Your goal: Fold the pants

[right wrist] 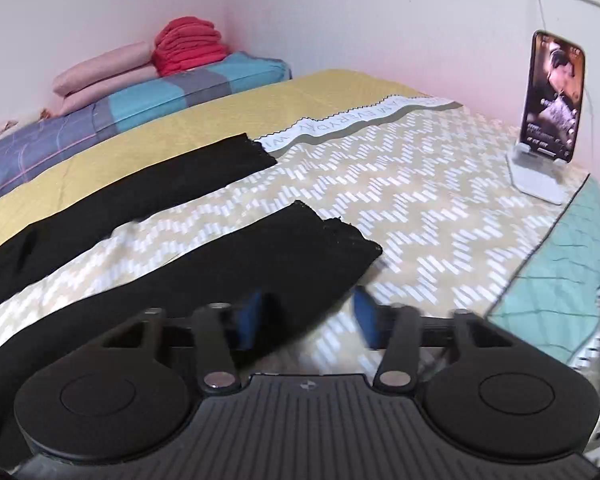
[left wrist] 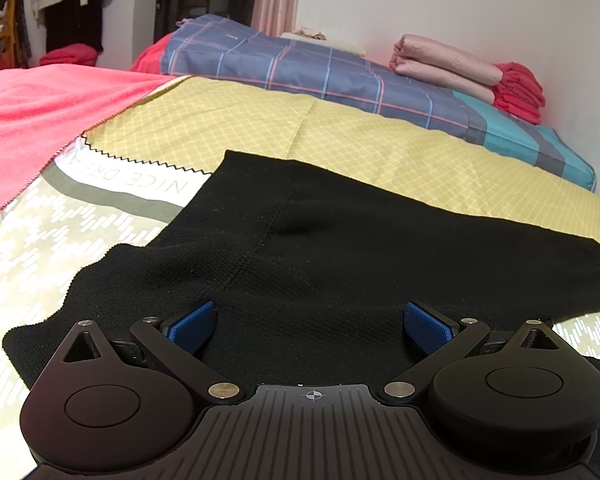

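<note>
Black pants [left wrist: 320, 240] lie spread flat on the bed, waist end toward my left gripper [left wrist: 309, 326]. That gripper hovers low over the waist fabric, open wide, with nothing pinched between its blue pads [left wrist: 192, 326]. In the right wrist view the two legs lie apart in a V: a far leg [right wrist: 160, 184] and a near leg [right wrist: 240, 268] with a frayed hem. My right gripper [right wrist: 308, 320] is blurred and sits at the near leg close to its hem. Its jaws stand partly apart, the leg's edge lies between them, and the pads do not press on it.
The patterned beige sheet [right wrist: 420, 200] covers the bed, with a yellow quilt [left wrist: 340, 140] beyond the pants. A plaid pillow [left wrist: 300, 64] and folded pink and red bedding [left wrist: 480, 72] lie by the wall. A phone on a white stand [right wrist: 552, 100] is at the bed's right edge. A red blanket [left wrist: 40, 112] lies left.
</note>
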A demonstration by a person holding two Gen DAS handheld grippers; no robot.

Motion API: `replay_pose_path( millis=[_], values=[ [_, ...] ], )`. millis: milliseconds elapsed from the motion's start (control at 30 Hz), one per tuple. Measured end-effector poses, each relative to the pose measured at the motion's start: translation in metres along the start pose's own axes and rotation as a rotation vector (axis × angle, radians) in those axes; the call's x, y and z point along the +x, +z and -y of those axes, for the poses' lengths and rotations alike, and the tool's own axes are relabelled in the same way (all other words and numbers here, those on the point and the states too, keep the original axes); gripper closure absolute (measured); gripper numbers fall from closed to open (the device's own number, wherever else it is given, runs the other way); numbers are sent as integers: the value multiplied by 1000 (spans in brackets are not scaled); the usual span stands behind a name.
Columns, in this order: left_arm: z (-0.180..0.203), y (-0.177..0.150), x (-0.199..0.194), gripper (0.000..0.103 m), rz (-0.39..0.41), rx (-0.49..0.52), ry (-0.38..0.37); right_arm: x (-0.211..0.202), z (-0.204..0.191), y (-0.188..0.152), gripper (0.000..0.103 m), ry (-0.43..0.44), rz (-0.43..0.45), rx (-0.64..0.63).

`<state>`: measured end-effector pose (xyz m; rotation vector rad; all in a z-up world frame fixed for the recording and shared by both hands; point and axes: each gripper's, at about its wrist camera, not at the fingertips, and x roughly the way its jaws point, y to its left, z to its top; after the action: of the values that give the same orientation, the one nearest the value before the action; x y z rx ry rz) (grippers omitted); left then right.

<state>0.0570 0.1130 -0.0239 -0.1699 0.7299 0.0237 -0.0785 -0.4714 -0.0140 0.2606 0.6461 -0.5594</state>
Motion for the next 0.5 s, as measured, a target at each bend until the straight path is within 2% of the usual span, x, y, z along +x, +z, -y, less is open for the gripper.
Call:
replay_pose_path(
  millis=[33, 100, 133, 167, 267, 300, 367, 433, 467, 500],
  values=[
    [0, 0, 0, 0, 0, 1, 2, 5, -4, -4, 83, -5, -2, -21],
    [1, 0, 0, 0, 0, 3, 6, -1, -20, -11, 96, -31, 51, -148],
    [2, 0, 0, 0, 0, 5, 9, -6, -21, -11, 96, -55, 79, -197],
    [2, 0, 0, 0, 0, 8, 12, -10, -13, -8, 96, -74, 99, -179],
    [5, -1, 1, 0, 0, 16, 18, 0, 29, -2, 96, -107, 35, 19],
    [5, -1, 1, 0, 1, 17, 18, -3, 31, -6, 96, -99, 43, 21],
    [5, -1, 1, 0, 2, 13, 16, -13, 17, -10, 94, -138, 61, -54],
    [4, -1, 1, 0, 3, 10, 13, -22, 5, -6, 72, -218, 109, -62],
    [4, -1, 1, 0, 4, 8, 13, -29, -4, -4, 67, -265, 163, -71],
    [4, -2, 0, 0, 5, 7, 12, -38, -17, -2, 55, -283, 219, -94]
  ],
)
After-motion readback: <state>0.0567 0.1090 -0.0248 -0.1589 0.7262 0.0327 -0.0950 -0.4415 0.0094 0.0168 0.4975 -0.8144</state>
